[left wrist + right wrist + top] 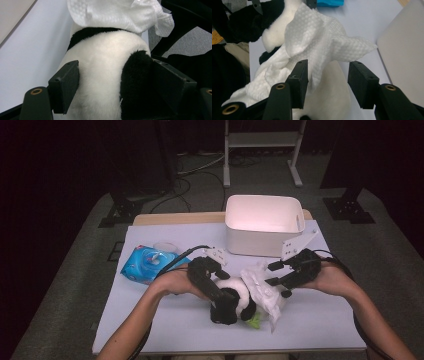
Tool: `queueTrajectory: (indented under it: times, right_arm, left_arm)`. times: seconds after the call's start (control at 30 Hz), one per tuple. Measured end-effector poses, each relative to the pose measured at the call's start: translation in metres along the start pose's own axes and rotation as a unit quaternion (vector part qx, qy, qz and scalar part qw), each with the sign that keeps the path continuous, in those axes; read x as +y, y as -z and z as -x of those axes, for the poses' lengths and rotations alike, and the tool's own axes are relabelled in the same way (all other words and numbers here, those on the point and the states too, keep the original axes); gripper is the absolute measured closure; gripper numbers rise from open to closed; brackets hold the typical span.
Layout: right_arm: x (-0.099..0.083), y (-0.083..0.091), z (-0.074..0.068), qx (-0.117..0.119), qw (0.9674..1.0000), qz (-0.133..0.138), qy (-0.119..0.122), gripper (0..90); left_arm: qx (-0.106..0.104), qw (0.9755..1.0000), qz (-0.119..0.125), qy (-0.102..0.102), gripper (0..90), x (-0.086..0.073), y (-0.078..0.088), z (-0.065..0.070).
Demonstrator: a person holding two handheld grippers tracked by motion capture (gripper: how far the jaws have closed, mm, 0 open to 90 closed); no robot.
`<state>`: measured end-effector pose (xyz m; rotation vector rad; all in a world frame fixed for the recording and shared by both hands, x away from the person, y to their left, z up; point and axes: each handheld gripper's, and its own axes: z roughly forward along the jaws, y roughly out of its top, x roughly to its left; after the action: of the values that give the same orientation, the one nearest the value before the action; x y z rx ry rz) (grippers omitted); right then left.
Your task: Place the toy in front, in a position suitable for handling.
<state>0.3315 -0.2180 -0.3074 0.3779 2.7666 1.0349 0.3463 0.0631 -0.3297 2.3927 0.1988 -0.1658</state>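
Observation:
A black and white plush panda (234, 296) lies on the pale table (165, 320) near its front middle. My left gripper (225, 307) is shut on the panda's body (100, 75), one jaw on white fur and the other on a black patch. A crumpled white wipe (262, 287) is draped over the panda's right side (329, 100). My right gripper (272, 274) is open, its jaws standing either side of a fold of the wipe (317, 42) without pressing on it. The wipe (112, 12) also hangs over the top of the panda in the left gripper view.
A white plastic bin (262, 222) stands at the back of the table, just behind my right hand. A blue pack of wipes (147, 263) lies at the left, beside my left wrist. A small green thing (255, 320) pokes out under the panda.

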Motion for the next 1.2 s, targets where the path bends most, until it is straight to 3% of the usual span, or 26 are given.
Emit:
queueTrajectory:
  times: [0.33, 0.57, 0.9, 1.2]
  right_arm:
    - [-0.012, 0.007, 0.003, -0.006, 0.9999, 0.0, -0.01, 49.5]
    - [-0.014, 0.009, -0.003, 0.011, 0.9999, 0.01, -0.007, 49.5]
    - [-0.005, -0.006, -0.022, 0.053, 0.998, 0.002, 0.035, 44.9]
    - [0.004, -0.031, -0.036, 0.047, 0.9955, -0.01, 0.082, 41.1]
  left_arm:
    - [0.001, 1.0, -0.006, -0.001, 22.7, 0.001, 0.0, -0.001]
    - [0.001, 1.0, -0.006, 0.0, 22.7, 0.002, 0.0, -0.002]
    - [0.002, 1.0, -0.005, 0.001, 22.6, 0.002, -0.001, -0.002]
    - [0.001, 1.0, -0.004, 0.002, 22.6, 0.002, -0.001, -0.002]
